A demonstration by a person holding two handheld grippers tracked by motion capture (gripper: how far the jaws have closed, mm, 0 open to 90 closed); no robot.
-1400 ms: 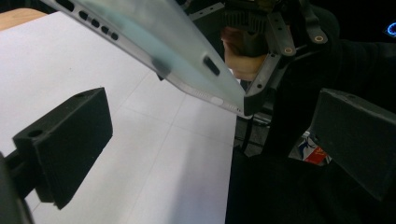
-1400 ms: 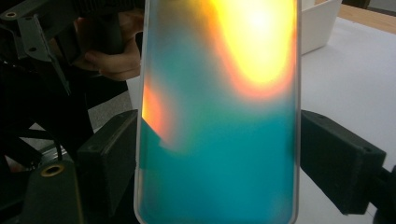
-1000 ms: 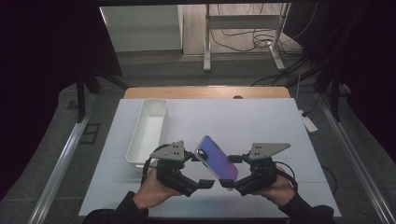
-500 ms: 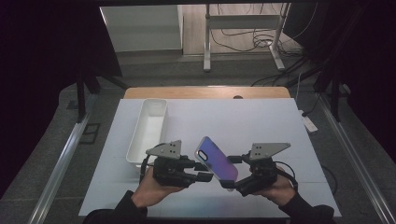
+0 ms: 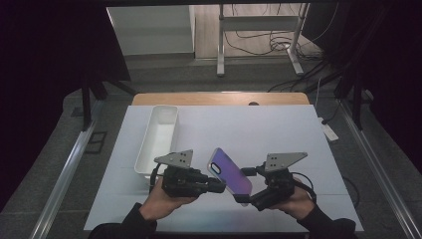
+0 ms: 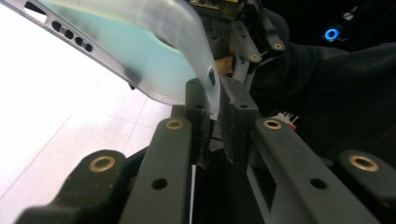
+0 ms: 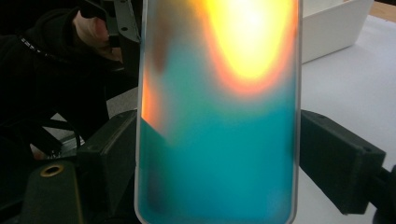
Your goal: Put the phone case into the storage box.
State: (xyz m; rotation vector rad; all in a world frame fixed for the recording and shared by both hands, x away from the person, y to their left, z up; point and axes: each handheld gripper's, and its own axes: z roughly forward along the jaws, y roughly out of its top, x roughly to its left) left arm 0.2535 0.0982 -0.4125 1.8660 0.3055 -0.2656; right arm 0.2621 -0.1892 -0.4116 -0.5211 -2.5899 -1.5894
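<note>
Two grippers now hold the phone case [image 5: 229, 172] above the table [image 5: 278, 129]: the left gripper's [image 5: 217, 186] jaws have just been closing and now pinch the case's edge, as the left gripper view shows, while the right gripper [image 5: 245, 198] clamps it across its width. A shared grip looks ready for peeling or passing. Beyond lies the tray [image 5: 158, 137].

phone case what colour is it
Teal fading to orange-yellow, clearest in the right gripper view: phone case.
</note>
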